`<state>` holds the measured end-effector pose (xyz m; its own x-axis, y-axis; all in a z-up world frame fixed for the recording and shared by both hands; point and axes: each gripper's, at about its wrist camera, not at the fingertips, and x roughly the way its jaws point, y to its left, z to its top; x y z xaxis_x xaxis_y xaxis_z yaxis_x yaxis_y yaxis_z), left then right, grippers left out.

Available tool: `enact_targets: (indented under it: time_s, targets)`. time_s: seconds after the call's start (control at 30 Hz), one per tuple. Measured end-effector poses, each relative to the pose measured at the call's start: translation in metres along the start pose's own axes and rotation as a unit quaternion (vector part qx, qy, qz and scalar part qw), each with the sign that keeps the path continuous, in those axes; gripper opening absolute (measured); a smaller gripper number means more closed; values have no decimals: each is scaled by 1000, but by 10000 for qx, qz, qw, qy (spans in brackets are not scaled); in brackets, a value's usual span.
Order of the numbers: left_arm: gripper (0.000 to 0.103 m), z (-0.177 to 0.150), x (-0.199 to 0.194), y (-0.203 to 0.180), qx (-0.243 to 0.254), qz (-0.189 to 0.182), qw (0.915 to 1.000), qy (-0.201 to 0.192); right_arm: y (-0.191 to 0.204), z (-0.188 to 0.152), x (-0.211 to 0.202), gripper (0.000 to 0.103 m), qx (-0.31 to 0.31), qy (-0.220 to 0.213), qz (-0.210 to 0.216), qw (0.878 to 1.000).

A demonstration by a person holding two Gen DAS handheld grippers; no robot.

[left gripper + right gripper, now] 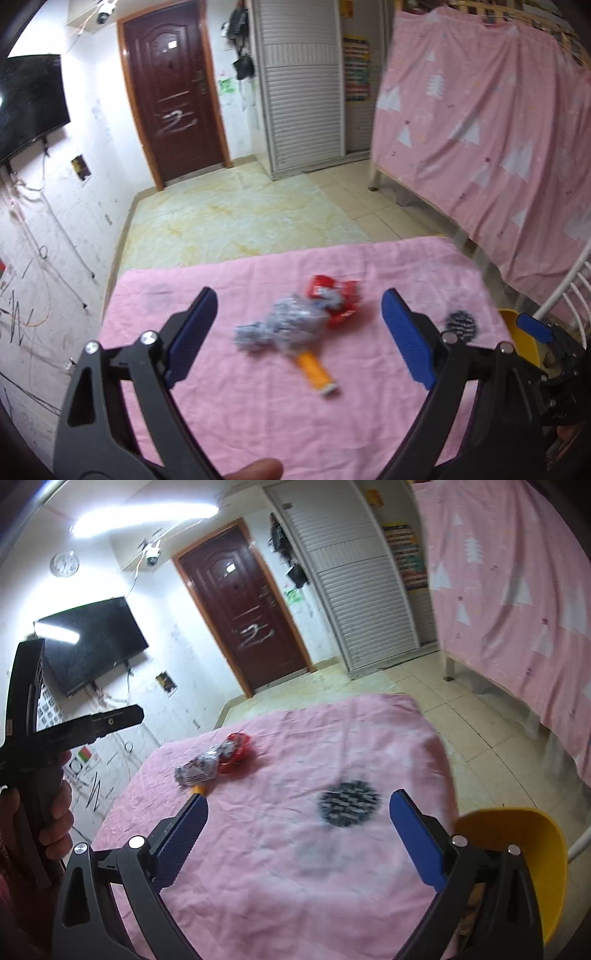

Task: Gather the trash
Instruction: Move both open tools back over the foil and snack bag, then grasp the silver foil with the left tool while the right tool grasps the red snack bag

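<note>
Pink cloth (369, 406) carries grey wrapper (284, 323), red wrapper (332, 295), orange tube (317, 374); left gripper (295, 332) and right gripper (299, 830) spread wide, both empty.

A small heap of trash lay on the pink cloth (229, 387) covering the table. Uppermost was a crumpled silvery-grey plastic wrapper (284, 325), bunched and blurred, its loose end trailing toward the near left. Touching it on the far side lay a crinkled red wrapper (338, 295) with white markings, partly tucked under the grey one. From beneath the grey wrapper's near edge an orange tube (317, 373) with a pale end stuck out, lying flat and slanted. Well apart to the right lay a flat, round, dark piece with a jagged rim and pale speckles (349, 803), beside a yellow bin (524, 834) at the table's edge.
</note>
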<state>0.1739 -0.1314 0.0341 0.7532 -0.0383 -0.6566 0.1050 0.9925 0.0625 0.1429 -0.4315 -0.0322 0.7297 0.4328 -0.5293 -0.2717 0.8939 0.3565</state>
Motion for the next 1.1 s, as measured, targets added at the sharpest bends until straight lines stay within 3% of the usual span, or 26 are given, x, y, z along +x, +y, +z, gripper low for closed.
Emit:
enact_targets:
  time_s: [0.33,0.67,0.87,1.03,1.1]
  targets:
    - [87,-10,36,45,-165,-31,9992,368,56,9,54,92,-493,426,24,9979]
    - [86,-22,79,87,-424,-24,9948,927,68,24,96,92,-644,716,-141,9952]
    - [69,-30,103,93,-501,-207,9905,1266,74,28,119,92,-741,862,-145,9934]
    - [65,-36,119,84,-413,-430,9878,1436,74,34,132,92,-693,889,-199,9934]
    - [53,-38,125,81,-401,-550,9861,1514,73,39,136,92,-630,877,-211,9939]
